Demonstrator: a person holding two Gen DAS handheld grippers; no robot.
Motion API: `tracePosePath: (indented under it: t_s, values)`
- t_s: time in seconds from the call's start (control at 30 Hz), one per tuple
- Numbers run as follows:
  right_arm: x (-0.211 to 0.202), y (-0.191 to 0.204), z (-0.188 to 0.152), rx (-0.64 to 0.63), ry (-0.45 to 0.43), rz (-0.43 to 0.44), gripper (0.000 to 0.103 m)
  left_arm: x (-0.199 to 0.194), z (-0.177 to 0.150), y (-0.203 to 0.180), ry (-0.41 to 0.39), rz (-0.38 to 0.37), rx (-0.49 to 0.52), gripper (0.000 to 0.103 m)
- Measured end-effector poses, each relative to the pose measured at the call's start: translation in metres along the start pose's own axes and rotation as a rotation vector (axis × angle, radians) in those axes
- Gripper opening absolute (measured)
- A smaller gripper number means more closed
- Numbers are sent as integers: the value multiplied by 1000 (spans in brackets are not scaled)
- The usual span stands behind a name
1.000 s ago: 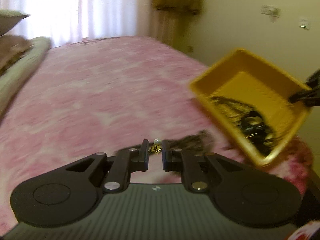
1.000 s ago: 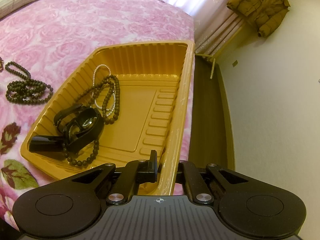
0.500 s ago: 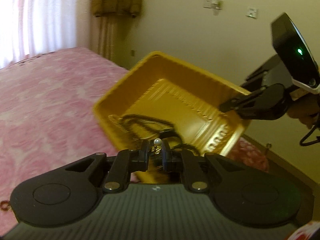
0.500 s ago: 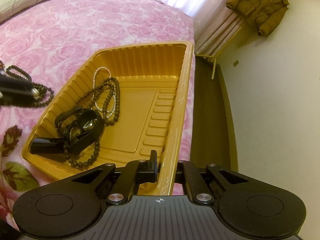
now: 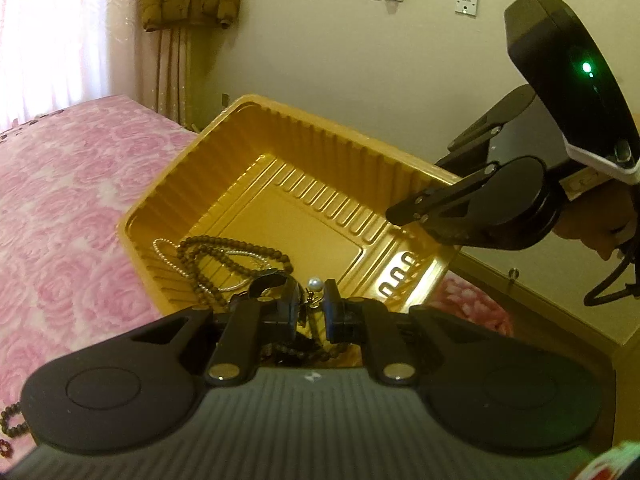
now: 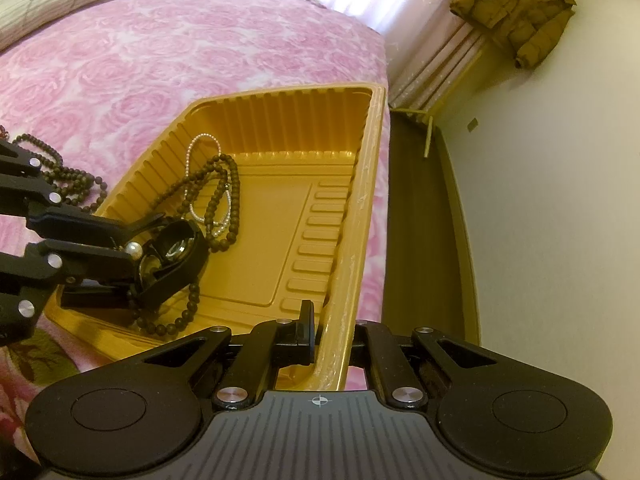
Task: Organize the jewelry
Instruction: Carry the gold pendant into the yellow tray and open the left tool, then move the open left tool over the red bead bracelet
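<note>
The right gripper (image 6: 332, 338) is clamped on the near side wall of the yellow tray (image 6: 280, 116); 1 finger sits inside the wall and the other outside it; in the left wrist view the same gripper (image 5: 404, 214) grips the tray (image 5: 304, 128) at its right-hand rim, and the tray is tilted, its right side raised above the pink rose-patterned bedspread (image 5: 60, 200).

The left gripper (image 5: 313, 308) has its jaws nearly closed on a small pearl earring (image 5: 315, 283); the pearl stands just above the fingertips with a metal part between the pads; in the right wrist view this gripper (image 6: 130, 256) reaches in from the left, over the tray's left wall, with the pearl earring (image 6: 134, 249) at its tip, directly above the black wristwatch (image 6: 172, 256).

Contents of the tray: the black wristwatch lies against the low left corner; a dark wooden bead necklace (image 6: 224, 200) is looped beside and under it; a thin white pearl strand (image 6: 200, 160) lies up the ribbed left wall.

Outside the tray: a second dark bead necklace (image 6: 72, 188) lies on the bedspread (image 6: 160, 48) just left of the tray; an olive padded jacket (image 6: 516, 12) hangs by the curtain; a person's hand (image 5: 596, 216) holds the right gripper's handle.
</note>
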State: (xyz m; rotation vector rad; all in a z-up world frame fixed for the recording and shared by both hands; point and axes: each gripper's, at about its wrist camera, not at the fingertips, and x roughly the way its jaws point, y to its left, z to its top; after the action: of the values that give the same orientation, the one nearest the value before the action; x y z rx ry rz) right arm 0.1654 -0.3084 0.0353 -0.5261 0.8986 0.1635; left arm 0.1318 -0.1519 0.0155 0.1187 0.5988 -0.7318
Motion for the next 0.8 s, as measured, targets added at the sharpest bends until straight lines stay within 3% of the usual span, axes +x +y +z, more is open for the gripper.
tracePosePath:
  t_s: [0.1,0.13,0.17,0.3,0.47,0.8]
  values:
    - [1,0,1,1,1,0,6,4,2,-1,6,-12,5,13]
    - [1,0,1,1,1,-1,6,4,2,-1,6,-12,3,25]
    - [1,0,1,2,1,-1,6,2,2,-1,-1,-7,6,29]
    - [1,0,1,1,2,0,6,-12,-6,11,-19,50,-5,31]
    - [2,0,-1,2,1,-1,6,-50,-30,52,-29,198,-65,37]
    - [6,0,-2,0,6,-1,6,-133,-91,135,-3,547,-210,37]
